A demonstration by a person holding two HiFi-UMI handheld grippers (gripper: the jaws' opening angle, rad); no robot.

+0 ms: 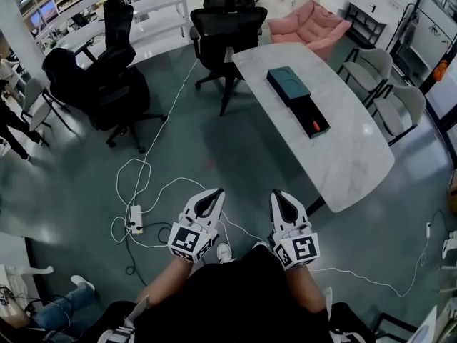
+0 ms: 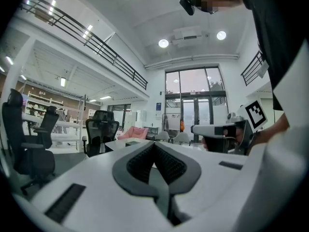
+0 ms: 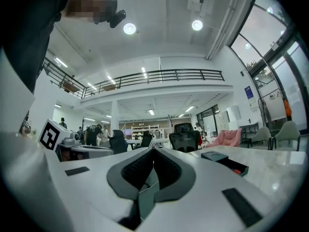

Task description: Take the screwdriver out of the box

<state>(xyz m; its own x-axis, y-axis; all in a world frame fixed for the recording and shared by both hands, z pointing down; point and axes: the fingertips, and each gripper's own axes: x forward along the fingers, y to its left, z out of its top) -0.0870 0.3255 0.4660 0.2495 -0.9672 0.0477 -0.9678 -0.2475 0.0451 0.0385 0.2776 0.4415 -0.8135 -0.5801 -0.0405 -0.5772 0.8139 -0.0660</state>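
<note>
I am carrying my left gripper [image 1: 213,194] and right gripper [image 1: 278,194] clenched empty, well short of the open box [image 1: 308,116] ahead-right on the table [image 1: 346,159], its orange screwdriver [image 1: 314,126] likely light, rigid and slippery, best pinched mid-handle.

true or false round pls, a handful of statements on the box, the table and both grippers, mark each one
1. The box lies on the table, its lid beside it. True.
2. The left gripper holds the screwdriver. False: its fingers are shut on nothing.
3. Both grippers hang over the table. False: they are over the floor, short of the table.
4. The right gripper has its fingers shut and empty. True.
5. A pink armchair stands beyond the table's far end. True.
</note>
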